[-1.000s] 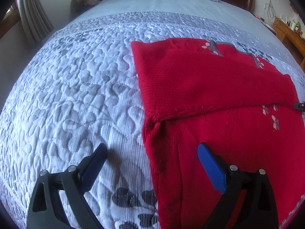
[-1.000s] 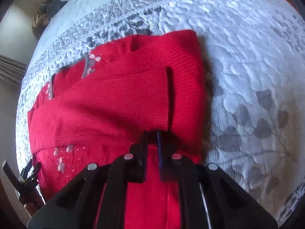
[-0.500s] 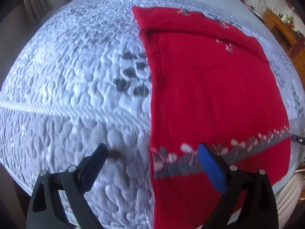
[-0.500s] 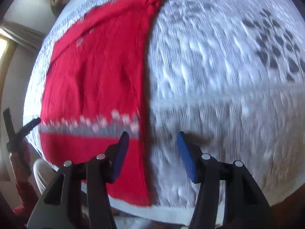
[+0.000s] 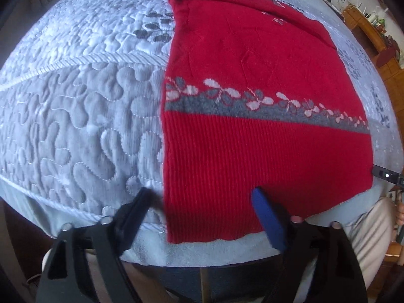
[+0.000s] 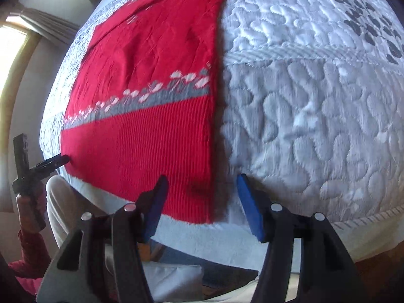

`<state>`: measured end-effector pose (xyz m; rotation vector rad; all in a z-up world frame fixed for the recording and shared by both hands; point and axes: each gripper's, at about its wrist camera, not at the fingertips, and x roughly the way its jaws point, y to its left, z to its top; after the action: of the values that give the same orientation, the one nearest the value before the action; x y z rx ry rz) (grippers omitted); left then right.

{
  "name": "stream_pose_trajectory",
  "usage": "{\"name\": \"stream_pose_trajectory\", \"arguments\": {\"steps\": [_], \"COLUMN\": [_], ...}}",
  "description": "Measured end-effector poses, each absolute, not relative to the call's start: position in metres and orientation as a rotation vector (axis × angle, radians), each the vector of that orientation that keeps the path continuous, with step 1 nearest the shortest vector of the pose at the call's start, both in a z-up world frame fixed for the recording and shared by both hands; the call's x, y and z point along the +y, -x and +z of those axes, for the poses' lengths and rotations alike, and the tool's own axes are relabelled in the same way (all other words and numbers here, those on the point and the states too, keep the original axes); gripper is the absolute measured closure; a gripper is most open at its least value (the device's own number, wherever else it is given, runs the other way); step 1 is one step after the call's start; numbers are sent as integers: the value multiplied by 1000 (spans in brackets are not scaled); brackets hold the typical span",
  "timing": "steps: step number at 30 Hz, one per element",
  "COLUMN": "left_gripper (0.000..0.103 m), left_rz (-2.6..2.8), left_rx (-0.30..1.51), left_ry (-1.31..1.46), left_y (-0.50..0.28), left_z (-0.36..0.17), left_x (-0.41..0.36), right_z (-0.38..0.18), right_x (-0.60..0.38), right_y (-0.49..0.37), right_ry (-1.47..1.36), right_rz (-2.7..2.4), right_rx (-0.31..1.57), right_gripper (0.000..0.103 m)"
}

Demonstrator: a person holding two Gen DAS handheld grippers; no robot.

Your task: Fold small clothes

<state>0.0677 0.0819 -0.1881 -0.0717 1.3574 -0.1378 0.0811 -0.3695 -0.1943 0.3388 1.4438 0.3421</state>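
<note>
Item: red knitted sweater [image 5: 252, 136], with a grey band of pale flowers above a ribbed hem, lying flat on the quilted grey bedspread [image 5: 75, 101], hem at the near edge of the bed. My left gripper [image 5: 202, 202] hangs over the hem's left corner, jaws apart, having just narrowed, pads pressing nothing. My right gripper [image 6: 202, 192] straddles the hem's right corner, jaws apart, nothing clamped.

- You're not getting any readable text here: no labels, brands or numbers are showing on the red sweater [image 5: 252, 50], the quilt [image 5: 75, 101] or anything else.
</note>
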Motion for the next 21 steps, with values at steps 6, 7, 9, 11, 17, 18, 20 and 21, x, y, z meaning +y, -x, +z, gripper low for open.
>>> {"name": "stream_pose_trajectory", "arguments": {"steps": [6,7,9,11,17,18,20,21], "left_gripper": [92,93,93,94,94,94,94,94], "left_rz": [-215,-221,-236,-263,-286,-284,-275,-269], "left_rx": [1361,1358,1337,1302,1211,1199,1194,1195], "left_ry": [271,307,351,406,485,495,527,541], "left_y": [-72,-71,-69,-68,-97,-106,-128,-139], "left_z": [-181,-180,-174,-164,-128,-124,-120,-120], "left_x": [105,109,116,125,139,141,147,145], "right_z": [-195,-193,-184,-175,-142,-138,-131,-130], "right_x": [-356,-356,-356,-360,-372,-374,-379,-382], "right_y": [-75,-75,-74,-76,-106,-113,-135,-145], "right_ry": [-375,-382,-424,-477,-605,-615,-650,-664], "right_rz": [431,441,475,505,539,537,530,523], "right_rx": [1444,1436,1410,1382,1303,1297,1286,1287], "right_gripper": [95,96,96,96,96,96,96,96]}}
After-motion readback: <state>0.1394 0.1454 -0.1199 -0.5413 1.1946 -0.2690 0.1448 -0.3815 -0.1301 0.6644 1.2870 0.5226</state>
